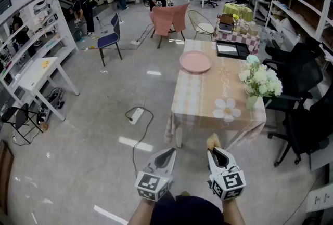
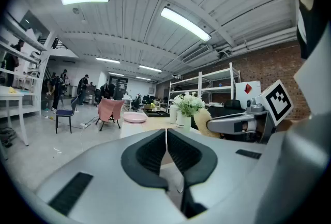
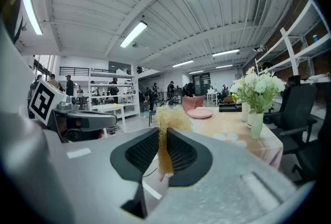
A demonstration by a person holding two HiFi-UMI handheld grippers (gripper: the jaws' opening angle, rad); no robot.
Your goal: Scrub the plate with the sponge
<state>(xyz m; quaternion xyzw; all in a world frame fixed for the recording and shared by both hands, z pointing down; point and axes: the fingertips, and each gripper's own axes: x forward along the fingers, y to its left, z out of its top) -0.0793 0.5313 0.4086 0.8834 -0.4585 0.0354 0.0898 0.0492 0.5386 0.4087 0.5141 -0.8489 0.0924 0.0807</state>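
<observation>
A pink plate lies at the far end of the checked table; it also shows small in the left gripper view as the plate and in the right gripper view as the plate. My right gripper is shut on a yellow sponge, whose fluffy end sticks out past the jaws, just short of the table's near edge. My left gripper hangs beside it over the floor, shut with nothing in it. Both are well short of the plate.
A vase of white flowers stands at the table's right edge. A black tray lies at the far right corner. Black office chairs crowd the right side. A power strip and cable lie on the floor to the left.
</observation>
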